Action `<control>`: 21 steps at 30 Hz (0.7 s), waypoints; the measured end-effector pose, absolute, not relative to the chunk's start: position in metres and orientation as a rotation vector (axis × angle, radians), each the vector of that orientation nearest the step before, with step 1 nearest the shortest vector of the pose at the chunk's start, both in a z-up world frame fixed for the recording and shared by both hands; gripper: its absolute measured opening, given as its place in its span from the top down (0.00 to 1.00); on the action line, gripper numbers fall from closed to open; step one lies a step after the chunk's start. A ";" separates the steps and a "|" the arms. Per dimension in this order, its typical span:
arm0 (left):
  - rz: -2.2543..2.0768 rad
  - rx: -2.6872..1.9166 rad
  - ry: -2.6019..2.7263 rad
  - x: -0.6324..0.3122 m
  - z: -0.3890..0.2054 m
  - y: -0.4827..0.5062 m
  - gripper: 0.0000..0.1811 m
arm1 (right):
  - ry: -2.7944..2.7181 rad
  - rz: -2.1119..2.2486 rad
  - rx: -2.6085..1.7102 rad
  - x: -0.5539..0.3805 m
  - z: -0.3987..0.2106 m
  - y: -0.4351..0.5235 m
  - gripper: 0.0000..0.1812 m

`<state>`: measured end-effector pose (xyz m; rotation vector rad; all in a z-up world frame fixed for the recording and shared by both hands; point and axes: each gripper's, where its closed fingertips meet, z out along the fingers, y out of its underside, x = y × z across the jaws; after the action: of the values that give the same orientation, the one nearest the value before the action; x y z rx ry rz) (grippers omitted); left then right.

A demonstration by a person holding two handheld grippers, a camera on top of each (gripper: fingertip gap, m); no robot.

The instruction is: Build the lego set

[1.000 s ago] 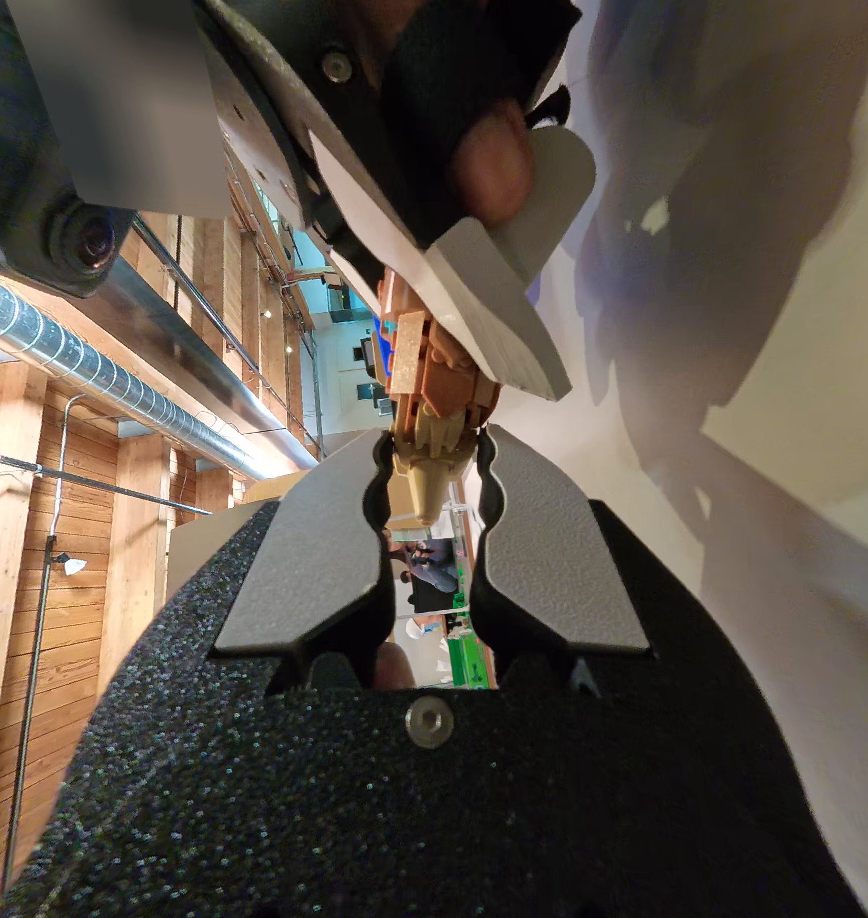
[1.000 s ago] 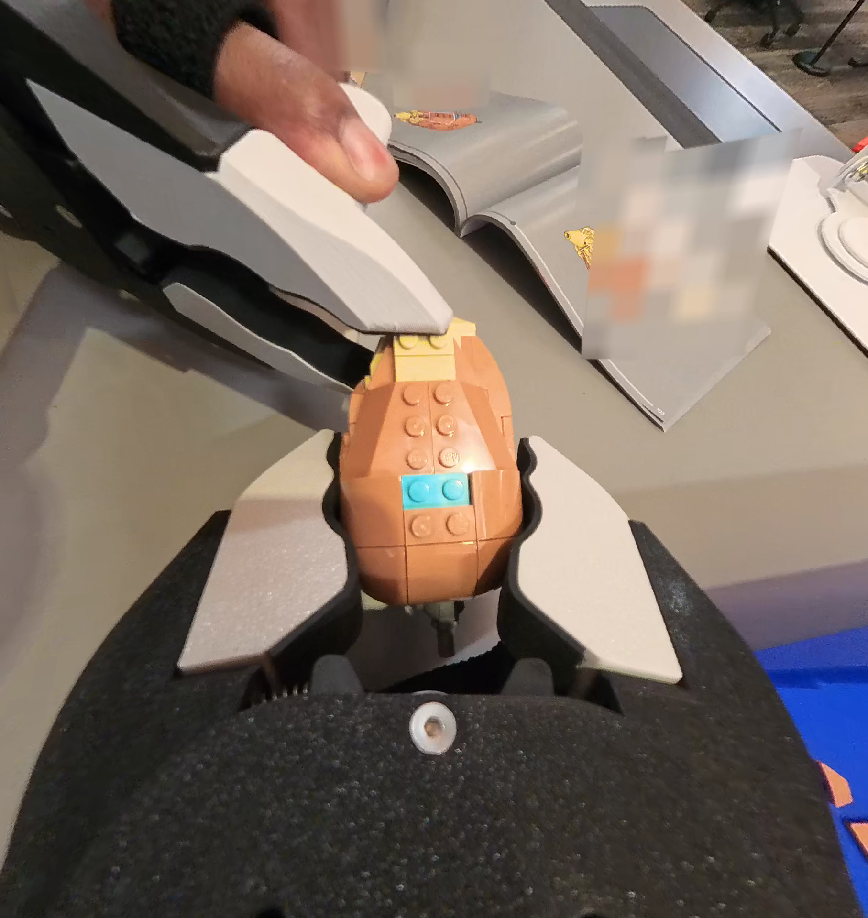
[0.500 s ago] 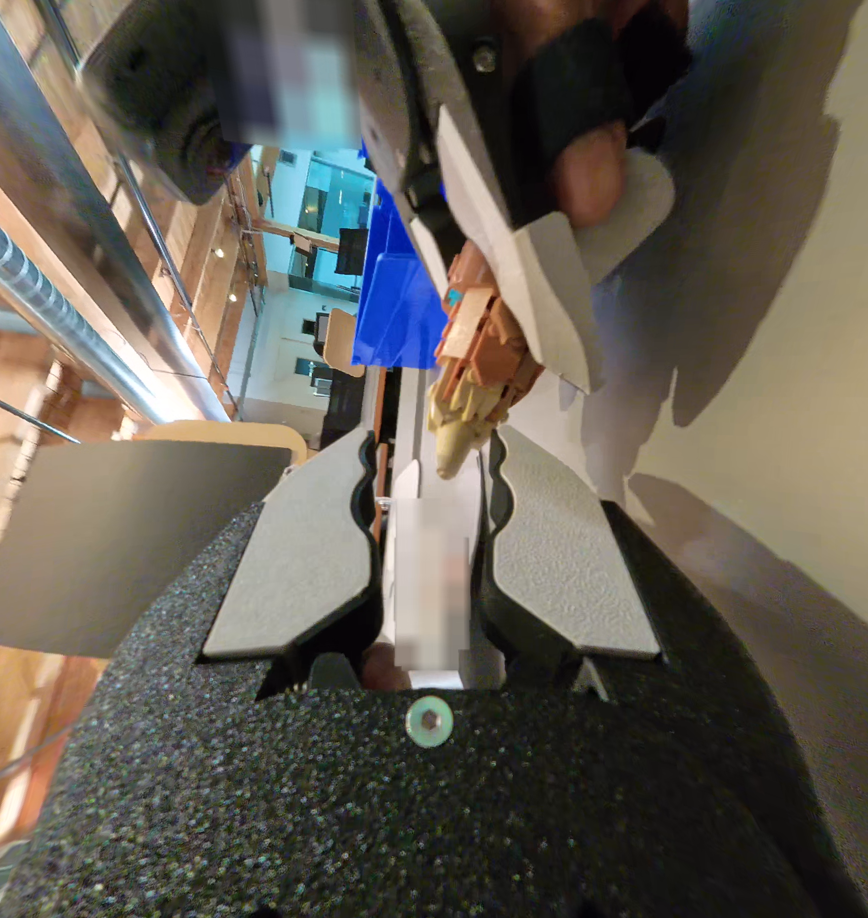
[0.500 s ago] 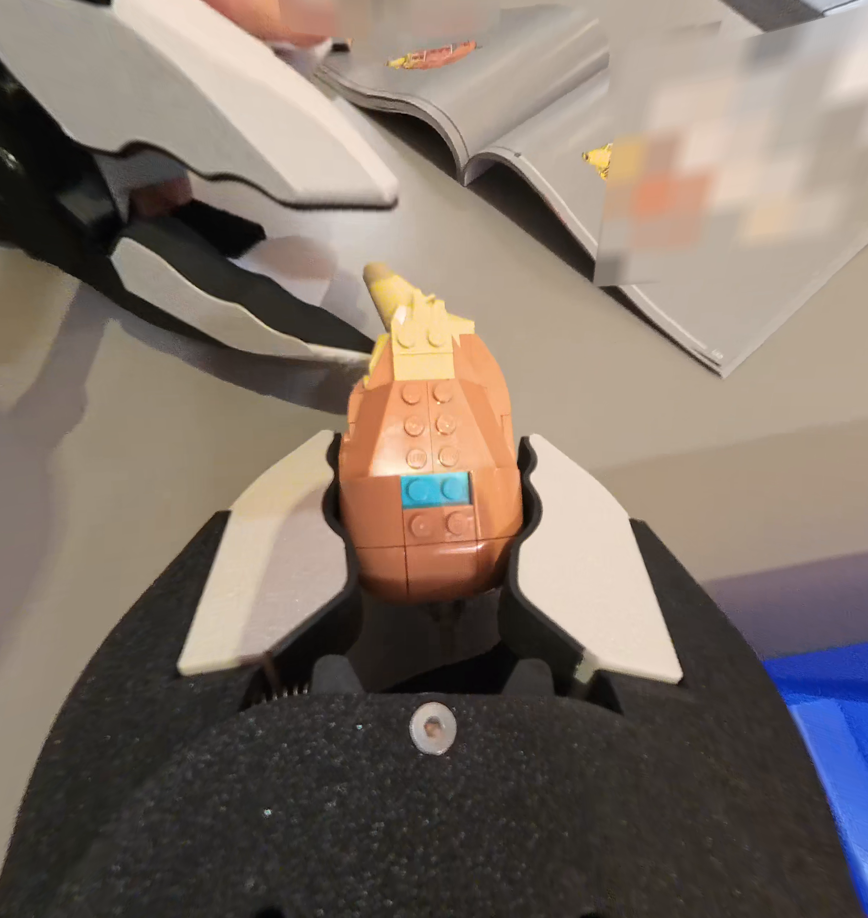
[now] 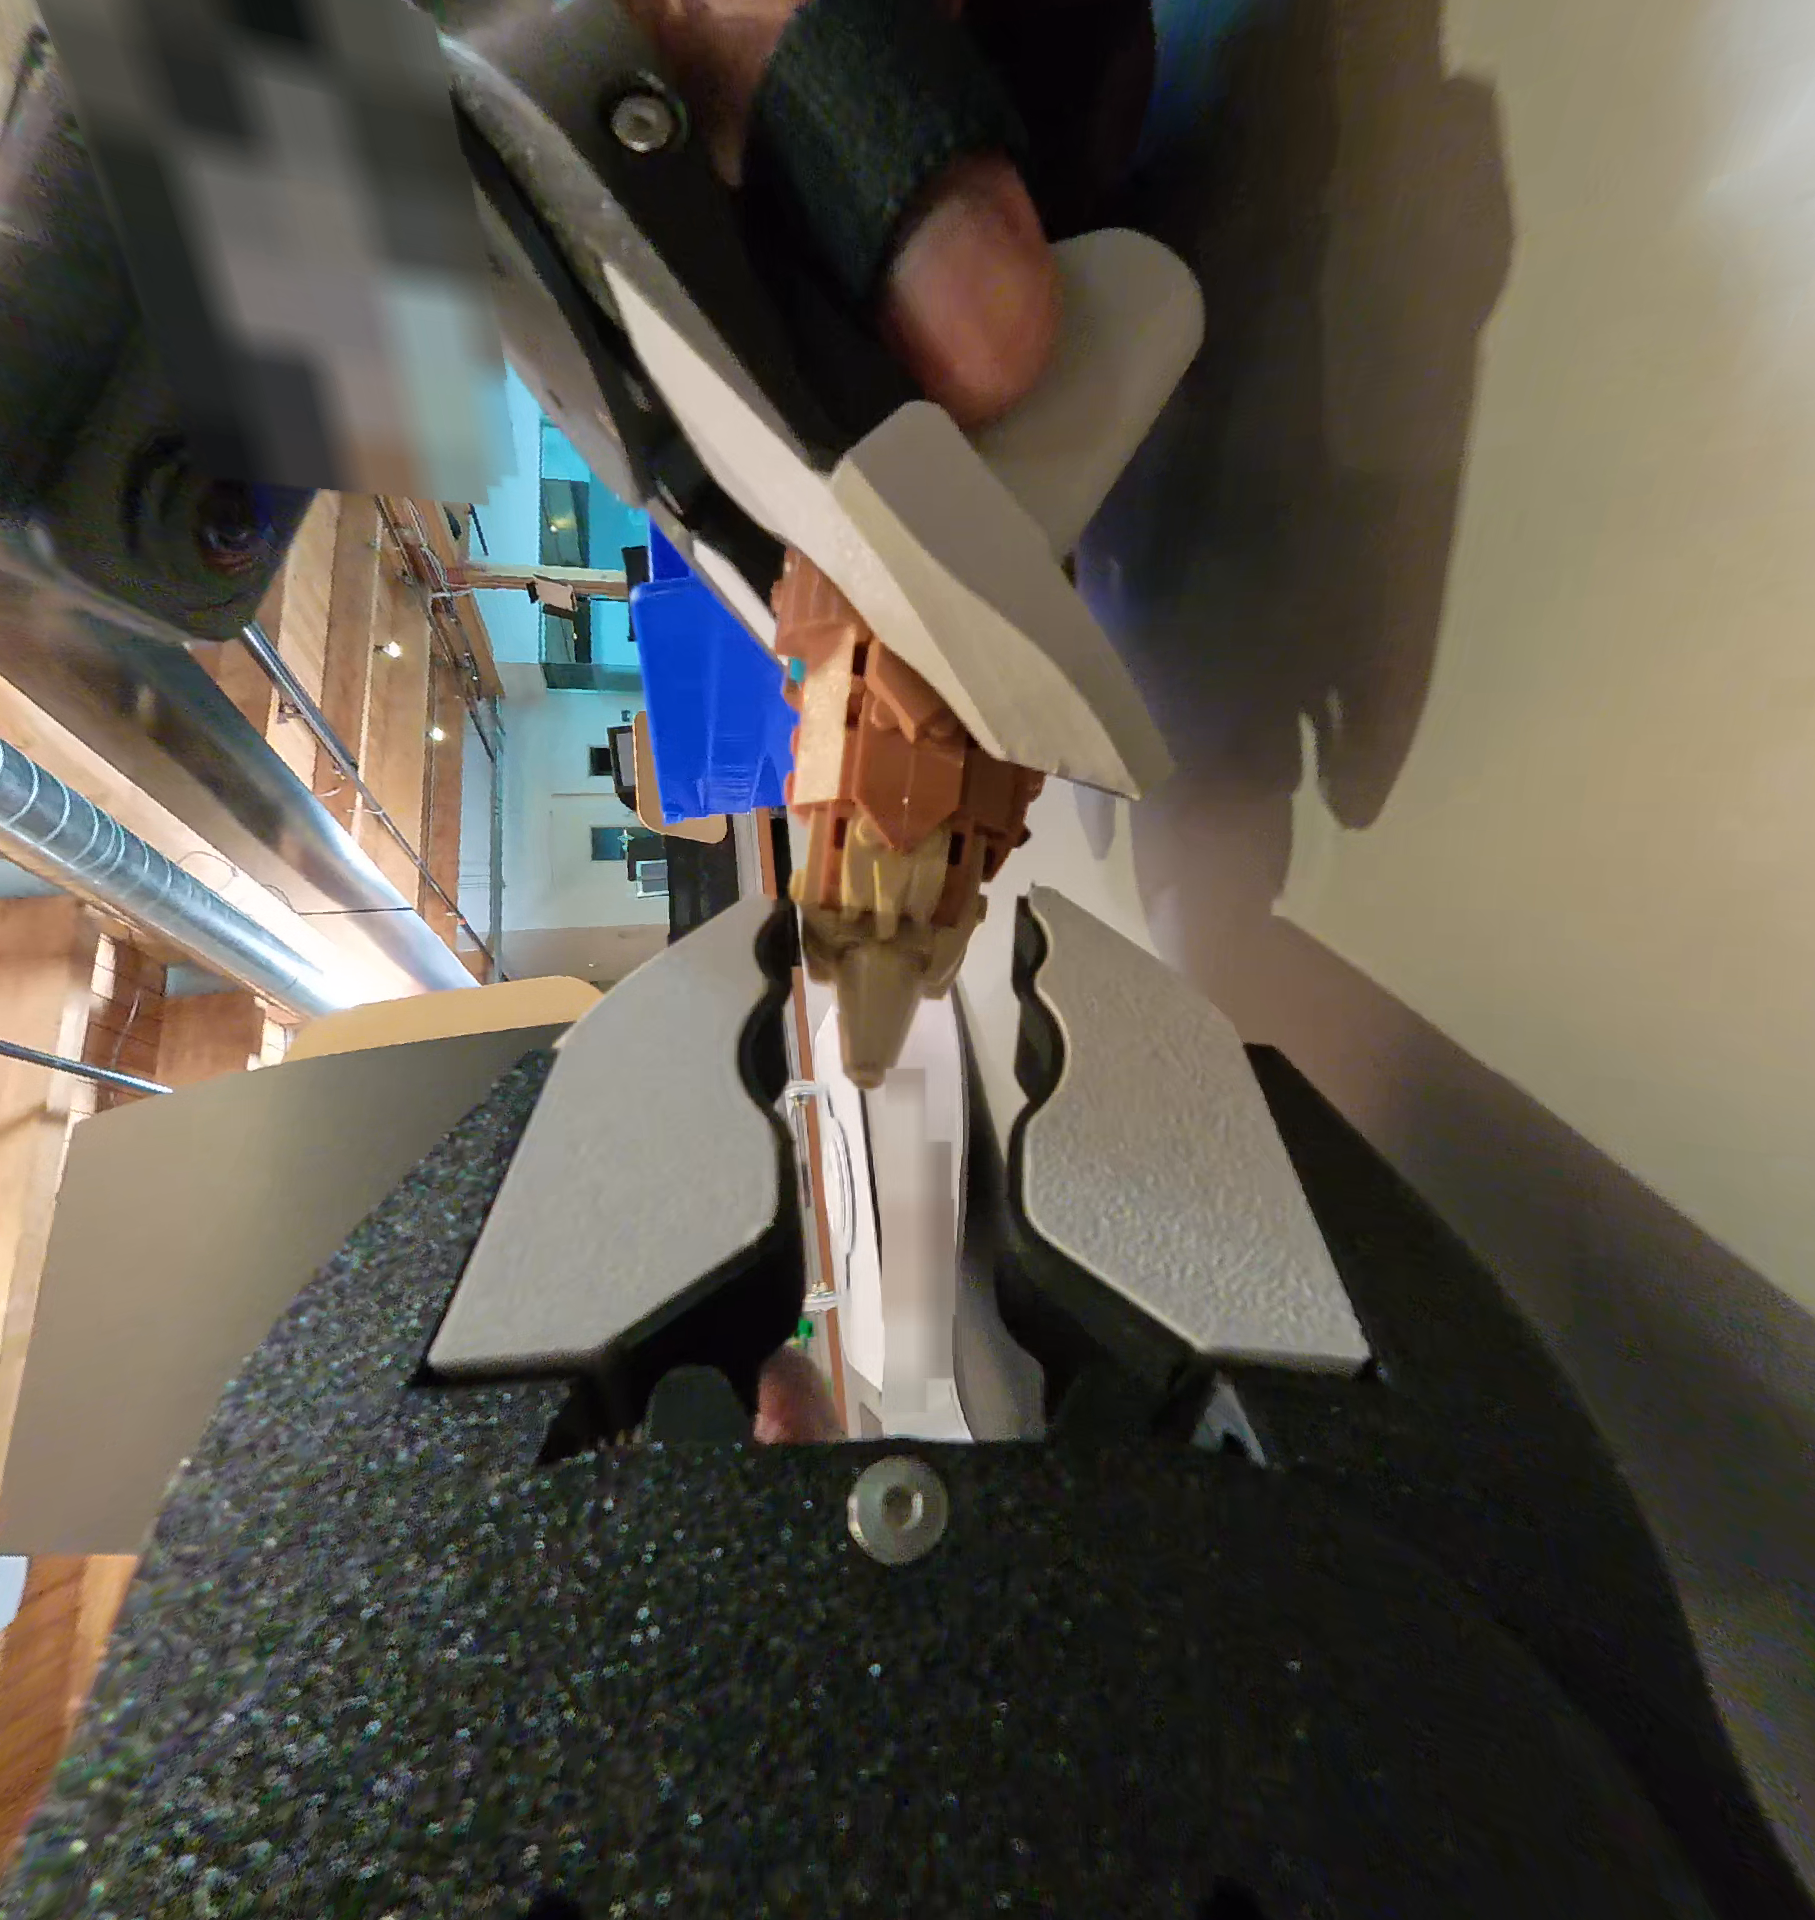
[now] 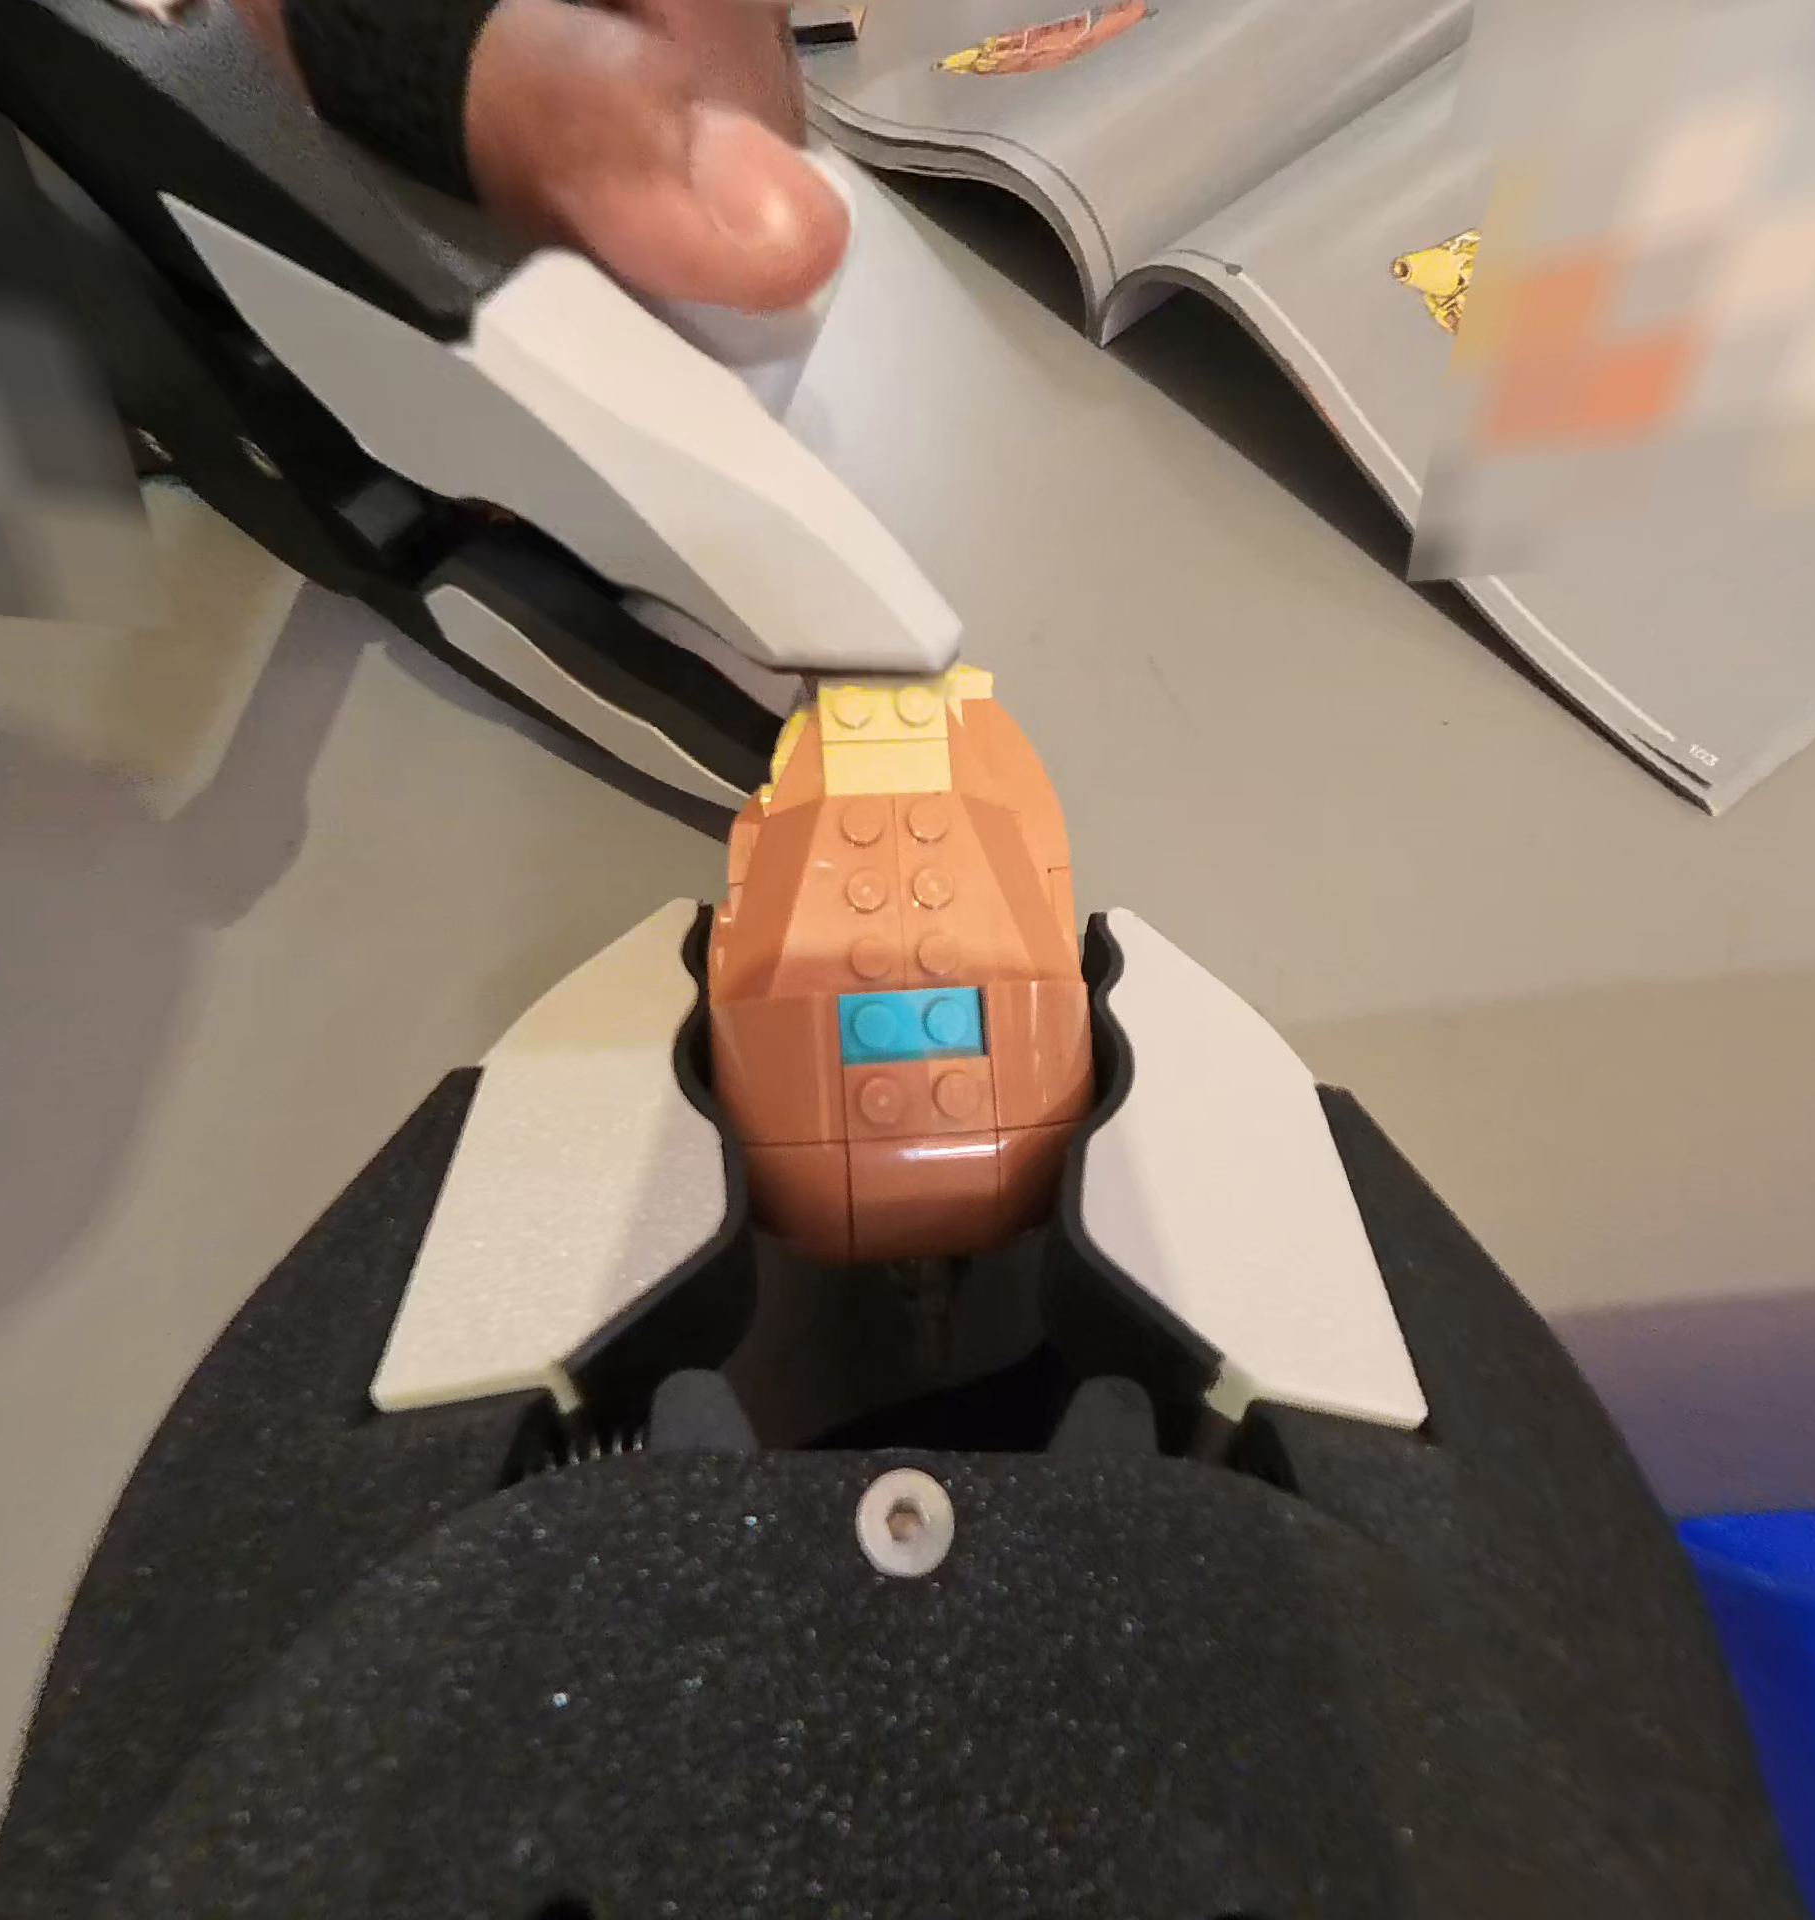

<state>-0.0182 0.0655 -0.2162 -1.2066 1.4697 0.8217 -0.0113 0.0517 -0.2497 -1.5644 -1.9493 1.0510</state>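
Note:
My right gripper (image 6: 898, 914) is shut on a brown egg-shaped lego build (image 6: 898, 1049) with a blue tile and a tan top end. It holds the build above the grey table (image 6: 1298, 1039). In the left wrist view the build (image 5: 913, 758) points its tan cone tip (image 5: 872, 1008) into the gap of my left gripper (image 5: 900, 902). The left jaws stand open around the tip without clamping it. In the right wrist view the left gripper (image 6: 830, 717) comes in from the upper left, its fingers (image 6: 674, 488) above and below the tan end. The right gripper (image 5: 934, 707) shows at the top of the left wrist view.
An open instruction booklet (image 6: 1298, 312) lies on the table at the back right. A blue bin (image 6: 1796, 1621) sits at the lower right and also shows in the left wrist view (image 5: 705, 707). A white tray (image 5: 913, 1195) lies beyond the left fingers. Only a small space, under 4 cm, lies between the two pairs of fingers.
Half a second ago the left gripper had drawn back and the tan tip stood free. Now it has come forward again around the tip. The right gripper keeps its hold.

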 end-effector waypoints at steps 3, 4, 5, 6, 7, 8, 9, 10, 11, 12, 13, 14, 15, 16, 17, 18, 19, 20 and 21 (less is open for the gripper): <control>0.849 -1.173 1.468 -0.018 -0.215 0.066 0.81 | -1.958 1.028 -1.549 -0.011 -0.251 0.051 0.62; 0.852 -1.165 1.470 -0.018 -0.214 0.065 0.81 | -1.959 1.028 -1.545 -0.011 -0.250 0.051 0.62; 0.852 -1.165 1.471 -0.018 -0.214 0.065 0.81 | -1.961 1.025 -1.544 -0.011 -0.250 0.051 0.62; 0.853 -1.163 1.472 -0.018 -0.215 0.065 0.82 | -1.959 1.025 -1.545 -0.011 -0.250 0.051 0.62; 0.855 -1.160 1.474 -0.018 -0.215 0.065 0.82 | -1.960 1.027 -1.545 -0.011 -0.250 0.051 0.62; 0.858 -1.159 1.475 -0.019 -0.215 0.065 0.82 | -1.961 1.027 -1.546 -0.011 -0.250 0.051 0.62; 0.863 -1.161 1.477 -0.019 -0.215 0.064 0.82 | -1.961 1.027 -1.547 -0.012 -0.251 0.051 0.62; 0.869 -1.159 1.478 -0.019 -0.216 0.064 0.82 | -1.961 1.027 -1.549 -0.012 -0.251 0.051 0.62; 0.874 -1.156 1.478 -0.019 -0.216 0.064 0.82 | -1.964 1.025 -1.549 -0.012 -0.252 0.051 0.62; 0.877 -1.156 1.474 -0.019 -0.217 0.064 0.82 | -1.965 1.022 -1.550 -0.012 -0.252 0.051 0.62; 0.882 -1.156 1.471 -0.020 -0.218 0.064 0.82 | -1.967 1.016 -1.551 -0.012 -0.253 0.051 0.62; 0.890 -1.159 1.466 -0.020 -0.218 0.065 0.82 | -1.965 1.012 -1.551 -0.012 -0.253 0.052 0.62; 0.896 -1.165 1.454 -0.021 -0.218 0.065 0.82 | -1.962 1.008 -1.551 -0.013 -0.253 0.052 0.62; 0.901 -1.170 1.437 -0.021 -0.218 0.066 0.82 | -1.959 1.003 -1.550 -0.013 -0.253 0.054 0.62; 0.905 -1.173 1.423 -0.022 -0.218 0.067 0.82 | -1.957 0.996 -1.550 -0.014 -0.252 0.055 0.62; 0.913 -1.171 1.410 -0.023 -0.218 0.068 0.82 | -1.954 0.993 -1.553 -0.014 -0.252 0.056 0.62; 0.920 -1.170 1.401 -0.024 -0.217 0.068 0.82 | -1.946 0.999 -1.561 -0.015 -0.252 0.057 0.62; 0.916 -1.175 1.401 -0.025 -0.217 0.068 0.81 | -1.940 1.002 -1.567 -0.015 -0.252 0.058 0.62; 0.900 -1.190 1.399 -0.026 -0.218 0.067 0.79 | -1.936 0.993 -1.569 -0.015 -0.253 0.060 0.62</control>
<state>-0.0265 0.0668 -0.2182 -1.1898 1.3992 0.9004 -0.0149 0.0599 -0.2529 -1.5687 -1.9359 0.9928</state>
